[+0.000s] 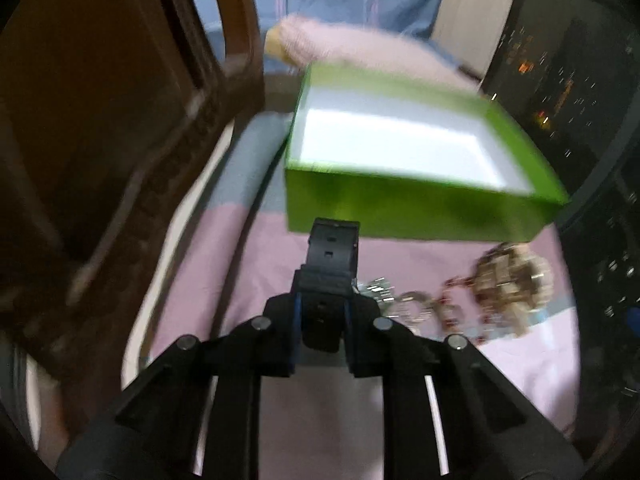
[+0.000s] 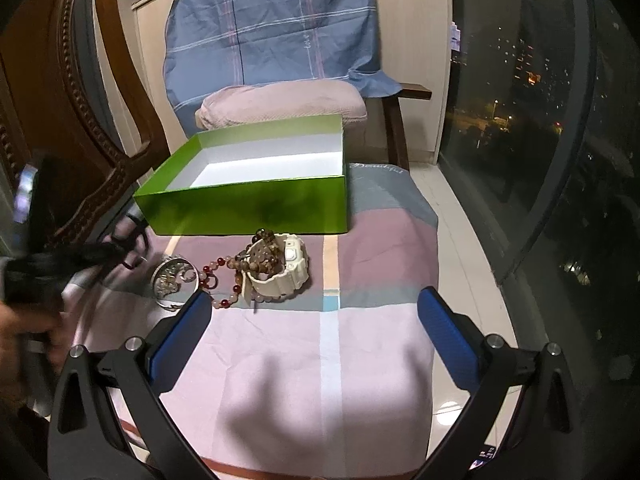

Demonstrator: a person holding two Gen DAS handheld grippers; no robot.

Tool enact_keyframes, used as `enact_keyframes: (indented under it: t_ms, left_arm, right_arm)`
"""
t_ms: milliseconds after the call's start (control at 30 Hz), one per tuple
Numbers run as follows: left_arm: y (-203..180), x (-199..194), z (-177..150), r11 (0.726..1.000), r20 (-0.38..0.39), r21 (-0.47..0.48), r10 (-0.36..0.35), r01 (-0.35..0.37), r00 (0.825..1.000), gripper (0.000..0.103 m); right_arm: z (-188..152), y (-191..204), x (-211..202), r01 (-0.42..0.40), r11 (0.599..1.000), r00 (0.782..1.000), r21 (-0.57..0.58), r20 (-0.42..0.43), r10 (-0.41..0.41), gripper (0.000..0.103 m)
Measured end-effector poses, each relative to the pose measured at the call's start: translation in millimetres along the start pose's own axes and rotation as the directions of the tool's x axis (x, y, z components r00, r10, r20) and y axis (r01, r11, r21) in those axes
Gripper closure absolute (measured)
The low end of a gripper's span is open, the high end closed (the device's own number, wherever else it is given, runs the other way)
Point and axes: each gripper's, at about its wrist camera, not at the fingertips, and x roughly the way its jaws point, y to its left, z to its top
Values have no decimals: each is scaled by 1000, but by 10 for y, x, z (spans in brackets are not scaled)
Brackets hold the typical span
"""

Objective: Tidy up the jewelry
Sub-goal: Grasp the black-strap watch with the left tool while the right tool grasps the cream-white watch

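Over cloth, left edge: left gripper (image 1: 322, 312) clamped on the black watch strap (image 1: 330, 264), long axis pointing at the green box (image 1: 400, 208) just ahead.
Cloth centre: beads (image 2: 256, 258) and white watch (image 2: 286, 268), near box front.
Near edge: right gripper (image 2: 316, 332) wide open, empty.
Nearer the box: left.

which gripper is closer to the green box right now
Left. The left hand-held gripper, shut on a black watch, is just short of the green box. The right hand-held gripper hangs open further back, behind the jewelry pile.
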Motion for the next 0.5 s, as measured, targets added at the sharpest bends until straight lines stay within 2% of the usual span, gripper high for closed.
enact_keyframes:
  t_ms: [133,200,300,367,433,500]
  left_arm:
    - [-13,-662,-103,996,135,4,-84,84,987,86]
    - [-31,-978,-179,994,213,33,-105,100,971,86]
    - [-93,-1199,-274,994,263,54,-109,99,959,86]
    - [-107,-1228,-305,993,267,60,-117,105,957,86]
    - [-114,-1198,-299,993,263,70,-110,95,958,86]
    - [-86,-1179,-314,993,254,60,-112,100,961,86]
  right_arm:
    - [36,30,127,2,1000,1000,-26,-8,-2,3]
    - [55,58,226,11,999,999,-36,-29,-12,3]
    - [58,85,413,47,998,996,-34,-71,-50,4]
    - [63,100,505,58,998,994,-23,-93,-60,11]
    - [107,119,570,85,996,993,-22,-83,-87,28]
    - [178,139,642,105,994,992,-38,-70,-107,35]
